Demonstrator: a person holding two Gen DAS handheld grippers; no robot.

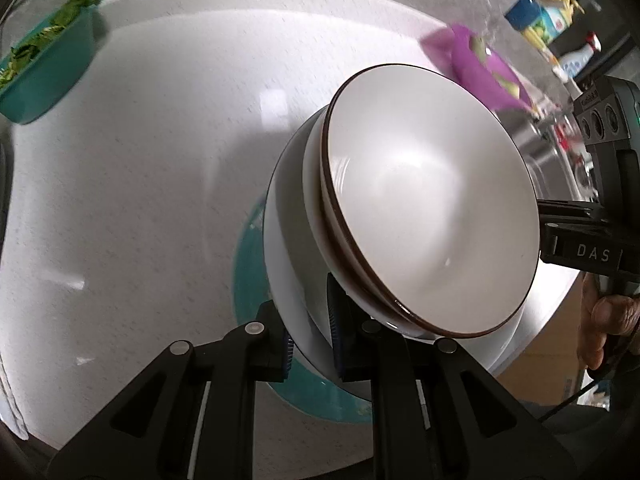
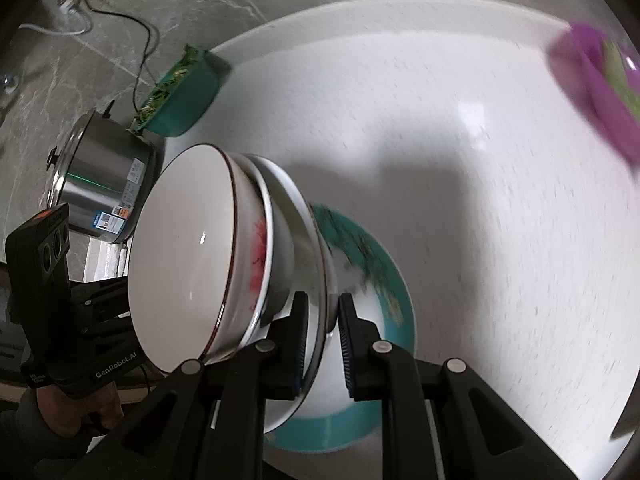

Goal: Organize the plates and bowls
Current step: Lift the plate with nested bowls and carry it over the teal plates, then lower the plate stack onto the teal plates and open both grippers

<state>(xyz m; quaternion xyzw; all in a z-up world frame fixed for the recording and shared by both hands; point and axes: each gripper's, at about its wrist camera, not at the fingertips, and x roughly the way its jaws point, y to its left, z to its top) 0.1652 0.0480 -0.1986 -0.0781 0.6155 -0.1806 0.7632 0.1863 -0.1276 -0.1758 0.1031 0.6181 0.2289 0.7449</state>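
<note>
A stack of nested white bowls is held between both grippers above a teal-rimmed plate on the white round table. The top bowl has a brown rim; one below shows a red pattern. My left gripper is shut on the rim of the lowest white bowl. My right gripper is shut on that bowl's rim from the opposite side. The teal plate lies under the stack. The right gripper's body shows in the left wrist view, the left gripper's body in the right wrist view.
A teal container of greens stands at the table's far left edge, also in the right wrist view. A purple container sits at the far right. A steel pot stands beside the table. Bottles stand beyond.
</note>
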